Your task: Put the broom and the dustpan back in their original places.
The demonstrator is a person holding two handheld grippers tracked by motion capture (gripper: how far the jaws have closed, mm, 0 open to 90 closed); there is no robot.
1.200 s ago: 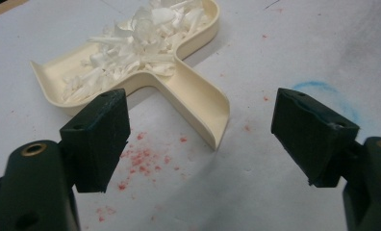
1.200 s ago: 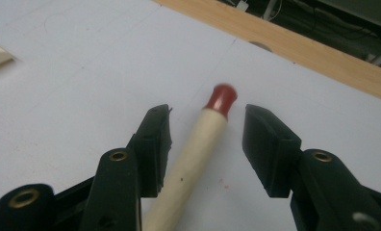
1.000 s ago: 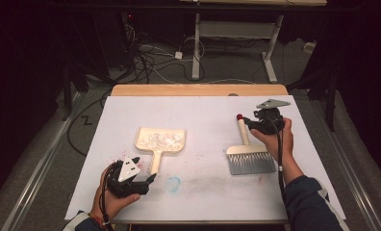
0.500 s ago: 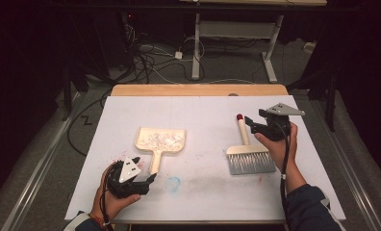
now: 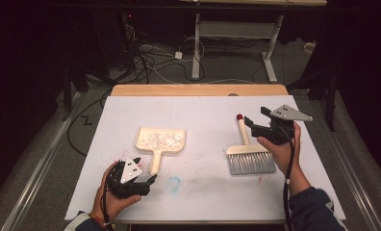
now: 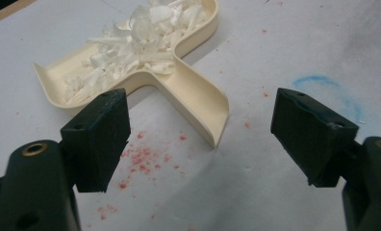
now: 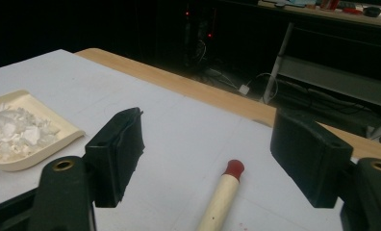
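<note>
My left gripper (image 5: 147, 179) sits at the near left of the table (image 5: 203, 110), jaws spread wide with nothing between them, aimed at the handle of the dustpan (image 5: 160, 142), which lies just beyond the tips; I judge it is parked there ready to take that handle. The pan faces the far side and carries the white scraps (image 6: 140, 38), so the sweeping looks done. Further right, the brush (image 5: 248, 154) lies flat, bristles near, red-tipped handle pointing far. My right gripper (image 5: 257, 126) hovers just right of that handle; its jaws have just been opening and now stand wide and empty, the handle below and between them, untouched.
</note>
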